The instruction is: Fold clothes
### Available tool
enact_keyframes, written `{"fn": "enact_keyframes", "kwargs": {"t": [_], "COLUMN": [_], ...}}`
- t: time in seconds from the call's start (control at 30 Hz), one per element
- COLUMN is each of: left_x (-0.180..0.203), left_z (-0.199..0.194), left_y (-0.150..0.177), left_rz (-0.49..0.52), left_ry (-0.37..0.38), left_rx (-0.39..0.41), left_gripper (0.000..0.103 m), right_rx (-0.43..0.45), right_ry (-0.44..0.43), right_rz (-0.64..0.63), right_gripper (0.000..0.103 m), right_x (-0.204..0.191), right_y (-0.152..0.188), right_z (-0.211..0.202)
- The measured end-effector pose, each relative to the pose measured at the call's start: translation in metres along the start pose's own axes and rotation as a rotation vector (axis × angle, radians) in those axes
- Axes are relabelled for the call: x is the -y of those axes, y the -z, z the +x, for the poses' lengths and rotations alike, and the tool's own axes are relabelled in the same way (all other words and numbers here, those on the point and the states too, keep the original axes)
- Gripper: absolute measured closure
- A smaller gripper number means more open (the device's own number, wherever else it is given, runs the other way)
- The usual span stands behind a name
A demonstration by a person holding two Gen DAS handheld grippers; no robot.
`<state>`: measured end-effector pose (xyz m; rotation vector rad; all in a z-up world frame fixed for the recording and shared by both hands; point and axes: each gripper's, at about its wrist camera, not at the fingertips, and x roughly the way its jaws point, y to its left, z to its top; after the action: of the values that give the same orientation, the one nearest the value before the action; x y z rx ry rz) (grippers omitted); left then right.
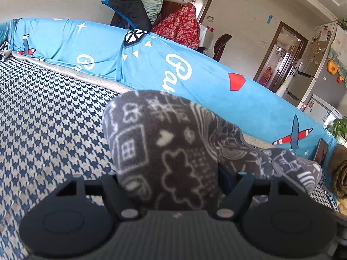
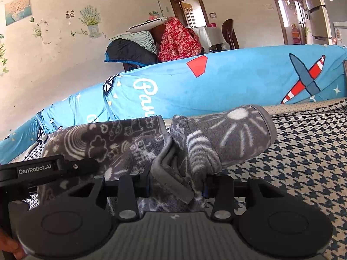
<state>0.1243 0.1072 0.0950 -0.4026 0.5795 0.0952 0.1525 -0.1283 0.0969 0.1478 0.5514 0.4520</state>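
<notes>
1. Gripping a bunch of grey printed fleece garment (image 1: 164, 143), the left tongs (image 1: 173, 186) are closed on cloth that fills the gap between their fingers.
2. Nearest the right wrist camera, the right tongs (image 2: 175, 186) likewise pinch the same garment (image 2: 121, 143) at a thick grey hem (image 2: 171, 179).
3. Between the two tongs the fleece is gathered and doubled over on itself in rolls, held at the houndstooth bed cover (image 1: 47, 112), near its far edge.
4. By my judgement a fold is under way: layers already overlap, yet nothing lies flat or squared, so smoothing and setting down remain.
5. Beyond the far edge stands a blue printed bolster (image 1: 151, 65), then piled bedding (image 2: 134, 49).
</notes>
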Motion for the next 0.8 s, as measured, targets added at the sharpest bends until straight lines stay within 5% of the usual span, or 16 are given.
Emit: {"fn": "enact_keyframes", "kwargs": {"t": [0.8], "left_x": [-0.114], "left_z": [-0.033], "left_y": [-0.023], "left_rz": [-0.145], "left_ry": [-0.174], "left_rx": [0.073], "left_gripper": [0.031], "right_rx": [-0.018], "right_ry": [-0.167], "right_rz": [-0.13], "right_gripper": [0.063], "right_x": [-0.117], "right_y": [0.008], "right_z": [0.059]}}
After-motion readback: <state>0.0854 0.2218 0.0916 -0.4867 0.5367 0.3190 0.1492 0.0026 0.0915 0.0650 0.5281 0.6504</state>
